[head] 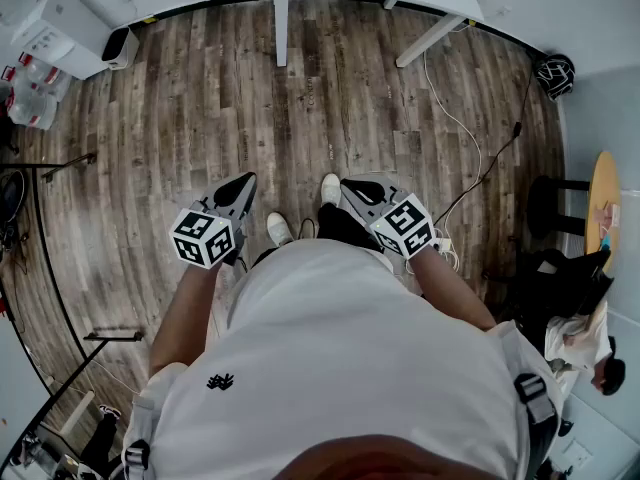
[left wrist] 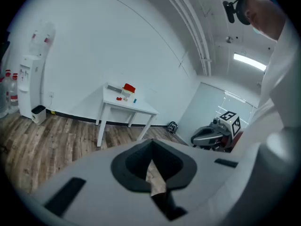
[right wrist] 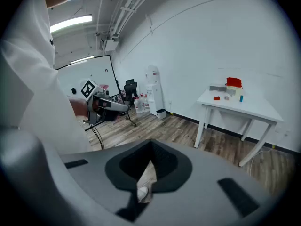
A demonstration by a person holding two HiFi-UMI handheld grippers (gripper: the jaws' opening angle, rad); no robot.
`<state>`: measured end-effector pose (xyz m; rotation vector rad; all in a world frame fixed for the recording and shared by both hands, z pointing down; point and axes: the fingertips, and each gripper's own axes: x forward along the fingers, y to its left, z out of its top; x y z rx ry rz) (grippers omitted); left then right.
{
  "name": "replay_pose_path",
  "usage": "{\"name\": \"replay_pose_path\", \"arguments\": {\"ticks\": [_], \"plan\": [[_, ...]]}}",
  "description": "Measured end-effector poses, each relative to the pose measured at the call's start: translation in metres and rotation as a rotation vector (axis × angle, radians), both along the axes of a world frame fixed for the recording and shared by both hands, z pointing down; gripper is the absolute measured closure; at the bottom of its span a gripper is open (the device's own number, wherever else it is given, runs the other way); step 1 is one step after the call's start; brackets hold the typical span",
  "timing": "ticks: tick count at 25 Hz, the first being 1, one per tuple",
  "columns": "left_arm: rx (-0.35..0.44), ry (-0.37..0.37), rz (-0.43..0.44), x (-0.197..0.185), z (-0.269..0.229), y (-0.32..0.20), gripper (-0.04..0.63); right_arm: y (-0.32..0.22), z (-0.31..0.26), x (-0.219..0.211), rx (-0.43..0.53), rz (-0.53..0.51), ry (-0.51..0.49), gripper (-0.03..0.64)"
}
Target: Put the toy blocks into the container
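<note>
**Task items.** The toy blocks [right wrist: 216, 98] lie on top of a white table [right wrist: 244, 111] at the far side of the room, against the wall. They show only as small specks: one red, one blue [right wrist: 241, 98], and some pale ones between. A red box [right wrist: 233, 82] stands at the far edge of the tabletop, with a flat grey piece [right wrist: 217, 88] to its left. Either could be the container; at this range I cannot tell which.

**Handling, as judged.** The blocks are probably light, rigid and smooth-faced, with nothing fragile about them. Small pieces like these tend to skid or twist out of a grip. Each is best taken singly across two opposite flat faces, low on the body, with the pads square to them. Their exact shape is too small to confirm.

**Tools.** The left gripper [head: 243, 183] and the right gripper [head: 352, 188] are held close in front of the person's body, side by side and tilted downward. Both sets of jaws are closed tip to tip with nothing between them. Only wooden floor [head: 250, 98] shows through the slot behind the tips.

**Standing.** A wide stretch of floor separates the grippers from the table. No block is within reach, and none is in a container as far as can be seen.
</note>
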<state>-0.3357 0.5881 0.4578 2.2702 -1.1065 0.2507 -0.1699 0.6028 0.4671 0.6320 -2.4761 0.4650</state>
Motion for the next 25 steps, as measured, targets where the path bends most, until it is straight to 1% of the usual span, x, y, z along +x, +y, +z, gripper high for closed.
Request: {"name": "replay_pose_path", "arguments": {"ticks": [3,5,7,10,12,16,20,25], "plan": [[0.025,-0.008,-0.003,0.012,-0.005,-0.018,0.589,-0.008,-0.001,0.012,0.006,0.018,-0.003,0.612],[0.036,0.019,-0.025,0.019,-0.011,-0.033,0.589,-0.017,-0.002,0.019,0.013,0.032,-0.008,0.612],[0.042,0.037,-0.023,0.027,-0.016,-0.045,0.589,-0.030,-0.003,0.022,0.022,0.042,-0.019,0.612],[0.056,-0.009,0.021,0.043,-0.016,-0.062,0.589,-0.049,-0.002,0.028,0.032,0.044,-0.034,0.612],[0.056,-0.036,0.036,0.053,-0.017,-0.075,0.589,-0.063,-0.001,0.036,0.029,0.052,-0.049,0.612],[0.053,-0.070,0.040,0.079,-0.020,-0.100,0.589,-0.094,-0.005,0.061,0.039,0.061,-0.090,0.611],[0.059,-0.095,0.034,0.112,-0.022,-0.129,0.589,-0.124,-0.006,0.091,0.060,0.063,-0.105,0.607],[0.060,-0.108,0.016,0.146,-0.017,-0.157,0.589,-0.148,0.005,0.126,0.049,0.074,-0.115,0.606]]}}
